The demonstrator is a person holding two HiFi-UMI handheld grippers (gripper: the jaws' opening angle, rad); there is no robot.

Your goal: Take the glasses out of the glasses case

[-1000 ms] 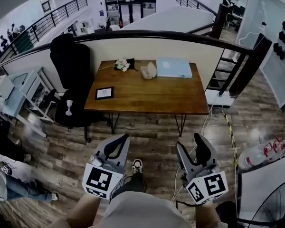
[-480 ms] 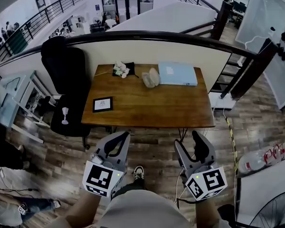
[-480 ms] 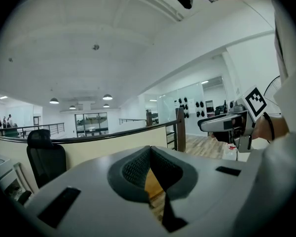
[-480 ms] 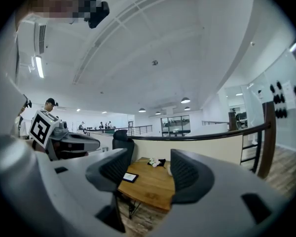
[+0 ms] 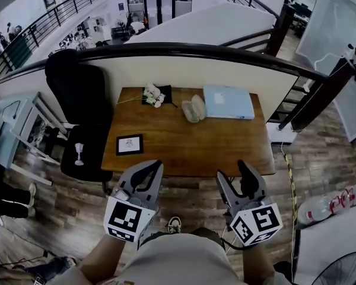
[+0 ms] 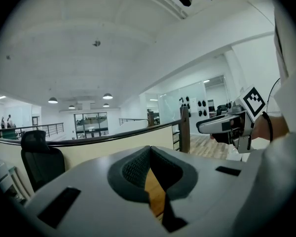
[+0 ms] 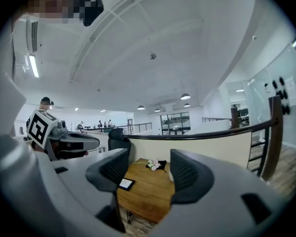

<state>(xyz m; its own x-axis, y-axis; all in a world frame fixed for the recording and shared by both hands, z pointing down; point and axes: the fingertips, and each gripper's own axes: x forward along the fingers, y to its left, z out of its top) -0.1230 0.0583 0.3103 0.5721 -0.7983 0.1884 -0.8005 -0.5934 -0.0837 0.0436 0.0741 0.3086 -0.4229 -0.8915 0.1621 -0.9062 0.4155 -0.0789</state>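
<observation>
A beige oval glasses case [image 5: 194, 108] lies closed at the back of the wooden table [image 5: 190, 147], beside a pale blue box [image 5: 228, 102]. No glasses show. Both grippers are held in the air short of the table's front edge, well away from the case. My left gripper [image 5: 153, 166] is shut with nothing in it; in the left gripper view its pads [image 6: 138, 169] meet at the tip. My right gripper [image 5: 235, 172] is open and empty, and the table [image 7: 148, 194] shows through the gap between its fingers [image 7: 187, 174].
White flowers on a black cloth [image 5: 153, 94] and a small framed picture [image 5: 130, 143] also lie on the table. A black office chair [image 5: 77, 100] stands at its left end. A curved railing wall [image 5: 184, 49] runs behind it, and stairs [image 5: 285, 108] drop at the right.
The head view has drawn closer to the table, which now sits lower and larger in the frame. Both grippers keep their poses, left shut and right open.
</observation>
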